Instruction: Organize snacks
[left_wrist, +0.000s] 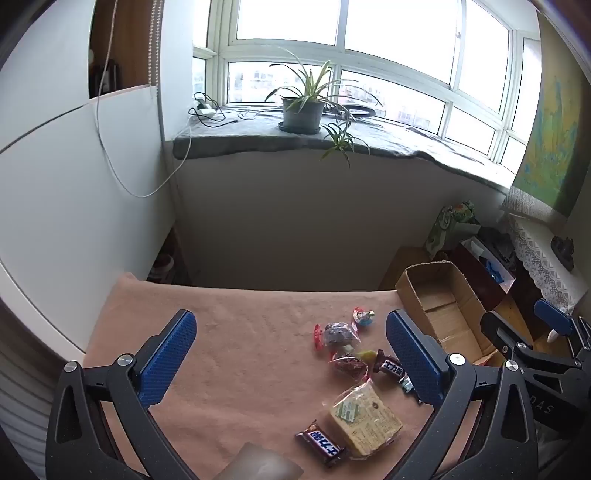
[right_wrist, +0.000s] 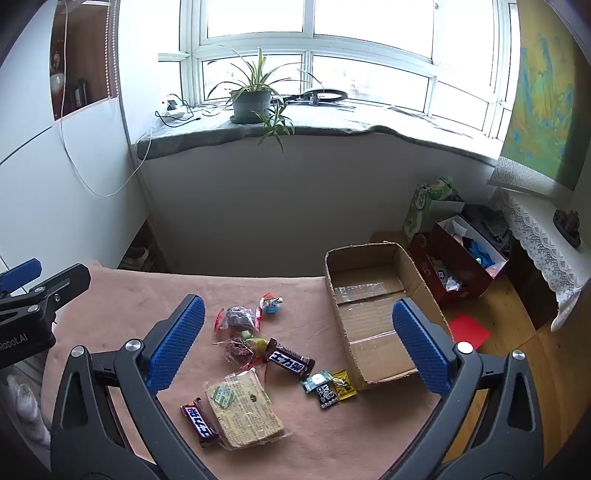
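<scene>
Several snacks lie on a pink cloth-covered table (right_wrist: 140, 306): a clear pack of crackers (right_wrist: 243, 410) (left_wrist: 364, 421), two brown chocolate bars (right_wrist: 290, 362) (right_wrist: 197, 421), small wrapped candies (right_wrist: 238, 319), a round candy (right_wrist: 271, 302) and small sachets (right_wrist: 328, 387). An open, empty cardboard box (right_wrist: 373, 291) (left_wrist: 443, 302) stands at the table's right edge. My left gripper (left_wrist: 291, 354) is open and empty above the table. My right gripper (right_wrist: 299, 343) is open and empty above the snacks. Each gripper shows at the edge of the other's view.
A red box (right_wrist: 461, 258) of odds and ends and a green carton (right_wrist: 424, 206) sit on the floor to the right. A red card (right_wrist: 469, 328) lies on the wood floor. A potted plant (right_wrist: 251, 99) stands on the windowsill behind.
</scene>
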